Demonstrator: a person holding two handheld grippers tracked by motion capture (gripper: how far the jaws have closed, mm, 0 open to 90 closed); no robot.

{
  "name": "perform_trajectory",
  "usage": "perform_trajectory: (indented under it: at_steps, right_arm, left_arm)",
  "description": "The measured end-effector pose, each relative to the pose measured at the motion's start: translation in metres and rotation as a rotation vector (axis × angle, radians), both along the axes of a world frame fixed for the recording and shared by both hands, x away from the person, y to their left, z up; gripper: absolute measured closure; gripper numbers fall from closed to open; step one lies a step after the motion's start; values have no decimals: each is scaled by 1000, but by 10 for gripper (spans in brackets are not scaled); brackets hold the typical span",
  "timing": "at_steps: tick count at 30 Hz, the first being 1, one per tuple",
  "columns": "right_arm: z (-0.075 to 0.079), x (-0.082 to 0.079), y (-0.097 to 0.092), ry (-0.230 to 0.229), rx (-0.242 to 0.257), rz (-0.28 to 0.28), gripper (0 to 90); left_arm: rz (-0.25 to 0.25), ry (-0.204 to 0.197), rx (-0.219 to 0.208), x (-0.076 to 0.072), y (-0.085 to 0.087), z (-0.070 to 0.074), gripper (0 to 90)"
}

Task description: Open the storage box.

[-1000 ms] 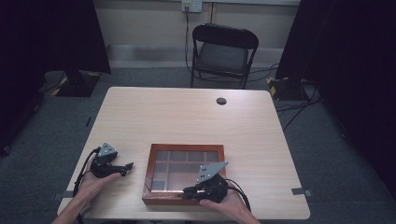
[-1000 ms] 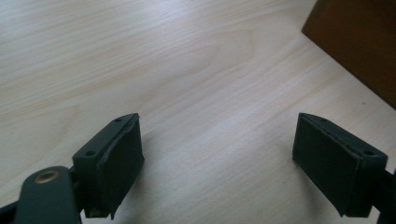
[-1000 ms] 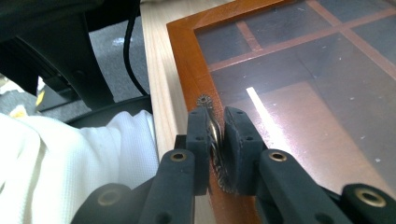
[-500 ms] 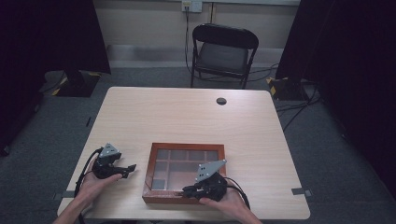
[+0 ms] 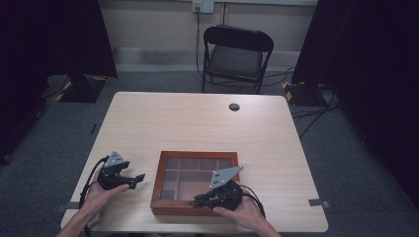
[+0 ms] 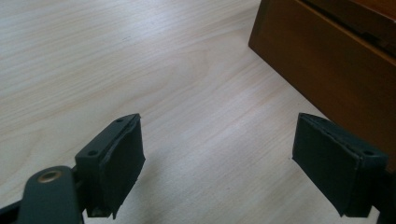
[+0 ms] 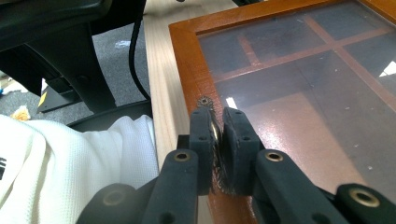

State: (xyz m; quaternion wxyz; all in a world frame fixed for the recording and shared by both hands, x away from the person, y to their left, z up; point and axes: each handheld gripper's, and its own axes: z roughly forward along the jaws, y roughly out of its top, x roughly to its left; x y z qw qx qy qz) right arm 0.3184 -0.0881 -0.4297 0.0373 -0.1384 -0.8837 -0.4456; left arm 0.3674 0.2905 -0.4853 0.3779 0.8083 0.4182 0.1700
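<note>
1. The wooden box (image 5: 195, 181) with the glass lid (image 7: 299, 88) sits at the desk's (image 5: 197, 123) near edge.
2. The right gripper (image 7: 218, 140) has its fingers pinched shut on the lid's small metal latch (image 7: 214, 128).
3. The left gripper (image 6: 217, 158) hovers left of the box, fingers wide apart and empty.
4. Next, likely: lift the latch to raise the lid while steadying the box.

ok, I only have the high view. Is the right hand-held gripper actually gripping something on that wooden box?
Observer: Yes. In the right gripper view the right hand-held gripper is shut on a small brass latch at the front edge of the wooden box.
Operator: Lid up yet?
Observer: No, the glass lid lies flat on the frame.
Operator: And the left one?
Observer: The left hand-held gripper is open, nothing between its jaws, the box side just beyond its right jaw.
</note>
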Motion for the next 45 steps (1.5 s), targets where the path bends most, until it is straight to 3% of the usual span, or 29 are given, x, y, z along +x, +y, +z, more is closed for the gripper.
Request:
perform_trajectory:
  at_steps: [3,4,12,17,18,33,41,45]
  right_arm:
    - [1,0,0,-3,-8,0,827]
    - [4,0,1,-2,-8,0,827]
    - [14,4,-1,14,13,-6,827]
    - [21,5,-1,-1,13,-5,827]
    - [23,5,-1,1,15,-6,827]
    - [46,12,-1,-18,13,-6,828]
    - [55,16,0,-14,10,-10,828]
    - [56,16,0,-19,7,-10,829]
  left_arm:
    - [-13,2,-2,-1,-1,1,157]
    - [-6,8,-21,-2,-2,1,156]
    - [-21,-7,-58,-4,-2,6,156]
    - [-30,-6,-75,-4,-3,9,156]
    - [-43,-1,-101,-5,-4,11,156]
    - [-113,-10,-118,-12,-19,18,157]
    - [-161,-30,-143,-17,-31,22,158]
    - [-190,-62,-166,-19,-42,26,161]
